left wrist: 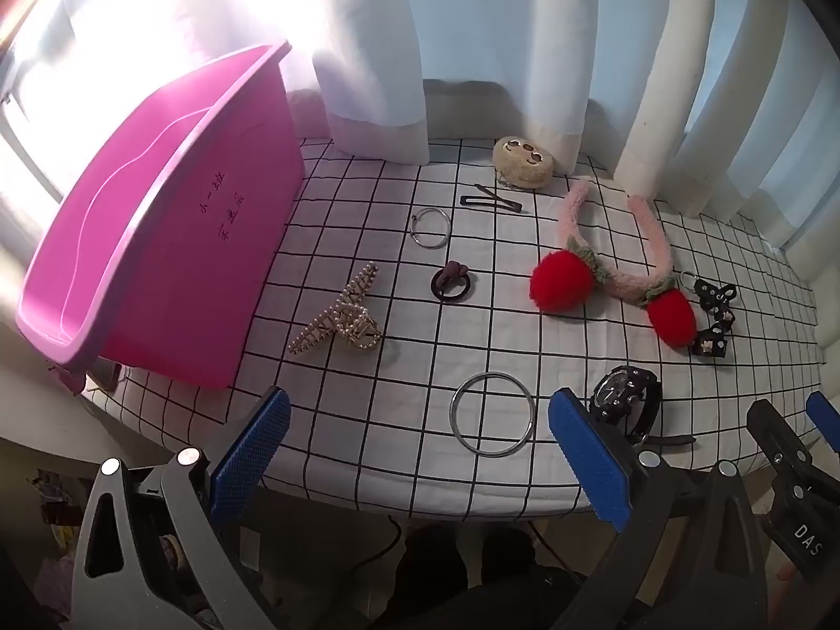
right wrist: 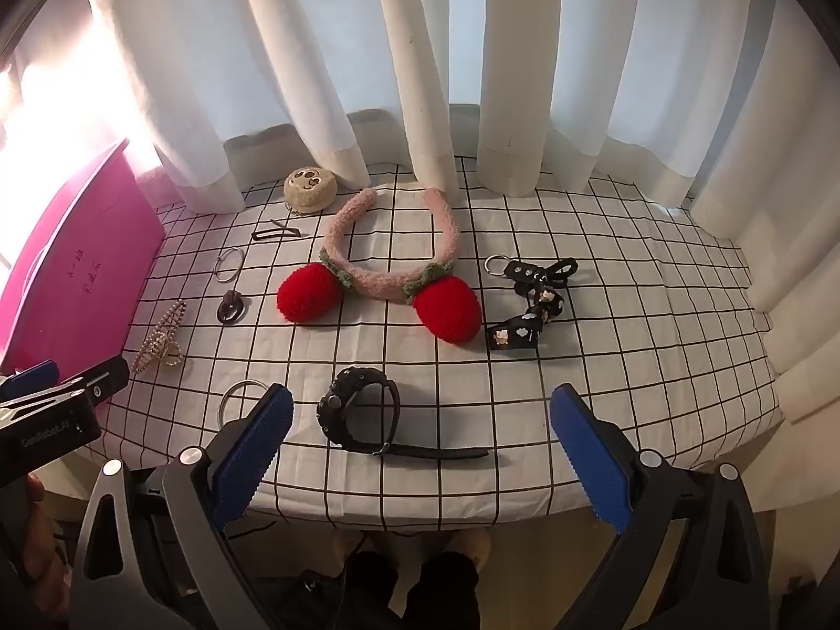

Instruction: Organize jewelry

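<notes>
A white cloth with a black grid pattern (right wrist: 604,315) covers the table. Long white pleated curtains (right wrist: 325,79) hang behind it, their hems resting on the cloth's far edge, with bright sunlight washing out the window area at the left.

**A home corner by a curtained window**

A domestic room, it seems: white curtains (right wrist: 336,79) hang in folds to the back of a table laid with a black-grid white cloth (right wrist: 630,346); daylight glows through them; a pink plastic tub (left wrist: 173,241) bears handwritten characters; a plush headband (right wrist: 388,268), a pearl hair claw (left wrist: 341,317) and a watch (right wrist: 357,409) lie about.
</notes>
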`<action>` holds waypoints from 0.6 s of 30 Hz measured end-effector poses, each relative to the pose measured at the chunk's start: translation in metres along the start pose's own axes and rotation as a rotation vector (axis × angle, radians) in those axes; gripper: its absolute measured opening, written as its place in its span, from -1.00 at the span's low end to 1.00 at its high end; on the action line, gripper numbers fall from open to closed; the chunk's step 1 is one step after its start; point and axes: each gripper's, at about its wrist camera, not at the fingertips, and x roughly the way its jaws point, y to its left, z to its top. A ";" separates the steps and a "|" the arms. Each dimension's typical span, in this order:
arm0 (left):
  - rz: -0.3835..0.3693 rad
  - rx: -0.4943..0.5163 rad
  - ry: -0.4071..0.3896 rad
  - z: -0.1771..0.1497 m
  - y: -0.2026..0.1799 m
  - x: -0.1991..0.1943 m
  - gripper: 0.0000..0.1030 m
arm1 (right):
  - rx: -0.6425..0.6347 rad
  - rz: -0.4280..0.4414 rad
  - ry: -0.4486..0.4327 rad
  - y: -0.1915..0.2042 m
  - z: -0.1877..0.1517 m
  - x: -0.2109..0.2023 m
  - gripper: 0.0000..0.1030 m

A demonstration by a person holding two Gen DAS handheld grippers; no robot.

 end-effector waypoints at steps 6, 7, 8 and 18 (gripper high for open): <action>-0.001 0.001 0.000 0.001 0.004 0.001 0.88 | 0.001 0.001 -0.005 -0.001 -0.002 -0.003 0.82; -0.002 0.000 -0.001 0.001 0.005 0.001 0.88 | 0.001 0.001 -0.005 -0.001 -0.002 -0.004 0.82; 0.011 0.010 -0.002 0.000 -0.001 0.000 0.88 | 0.001 0.001 -0.005 -0.001 -0.002 -0.004 0.82; 0.012 0.011 -0.002 -0.001 -0.002 -0.001 0.88 | 0.002 0.002 -0.005 0.000 -0.001 0.000 0.82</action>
